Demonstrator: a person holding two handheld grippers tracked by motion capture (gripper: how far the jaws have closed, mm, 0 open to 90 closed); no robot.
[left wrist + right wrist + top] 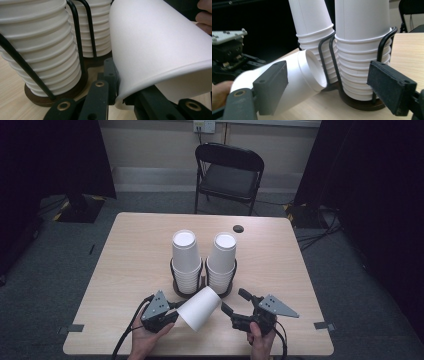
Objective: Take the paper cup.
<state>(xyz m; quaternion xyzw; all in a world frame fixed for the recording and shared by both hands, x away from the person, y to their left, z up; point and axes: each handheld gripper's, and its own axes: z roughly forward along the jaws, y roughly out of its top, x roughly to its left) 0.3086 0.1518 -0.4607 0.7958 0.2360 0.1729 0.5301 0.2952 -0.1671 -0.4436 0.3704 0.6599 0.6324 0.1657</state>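
Stacks [186,262] of cups in the wire rack [202,279] stand just behind the loose cup [198,307], so a careless swing could topple them. Left gripper [172,314] pinches that cup's rim (thin paper, easily crushed); right gripper [231,308], jaws spread, waits just beside its base.

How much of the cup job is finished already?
Done: one paper cup is off the stacks and lies tilted in the air, its rim pinched in the left claw. In hand: the right claw sits open beside the cup's bottom end, not touching it. Left: two tall stacks of cups remain in the black wire holder; where the loose cup goes I cannot tell.
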